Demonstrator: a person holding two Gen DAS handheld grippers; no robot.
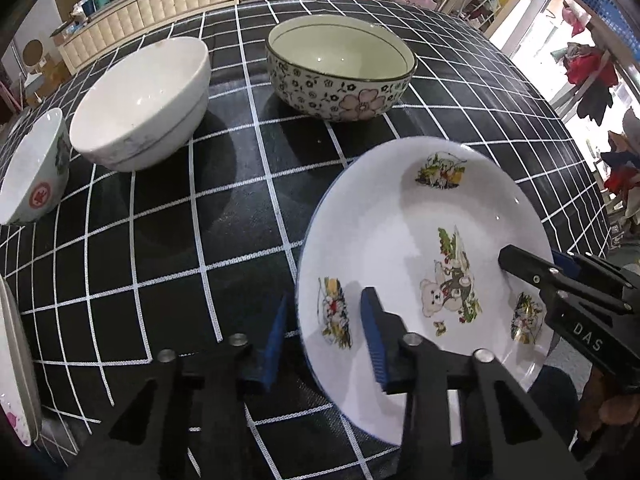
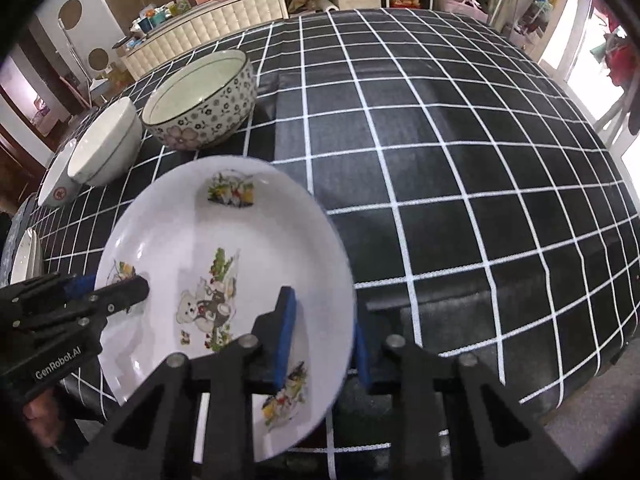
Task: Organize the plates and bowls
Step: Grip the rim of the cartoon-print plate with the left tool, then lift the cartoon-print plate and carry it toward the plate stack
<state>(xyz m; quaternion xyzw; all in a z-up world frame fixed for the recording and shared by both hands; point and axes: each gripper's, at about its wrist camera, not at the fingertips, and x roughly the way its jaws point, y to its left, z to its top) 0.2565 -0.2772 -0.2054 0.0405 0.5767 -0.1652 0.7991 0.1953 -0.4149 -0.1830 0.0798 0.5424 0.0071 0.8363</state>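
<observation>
Left gripper (image 1: 326,336), jaws parted, straddles the plate (image 1: 404,240) rim at lower centre. Right gripper (image 2: 326,332) likewise straddles the opposite rim; whether either pad presses is unclear. Bowls (image 1: 340,68) sit upper frame.

Three bowls stand here: a floral bowl (image 1: 340,76), a white bowl (image 1: 140,104) and a small bowl (image 1: 34,168). Two plates show: a bear plate (image 1: 424,280) and an edge plate (image 1: 16,364).

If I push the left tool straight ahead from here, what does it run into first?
The left tool straddles the near rim of the bear plate, so that rim comes first. Beyond, bare checked tablecloth, then probably the floral bowl, though depth is uncertain.
</observation>
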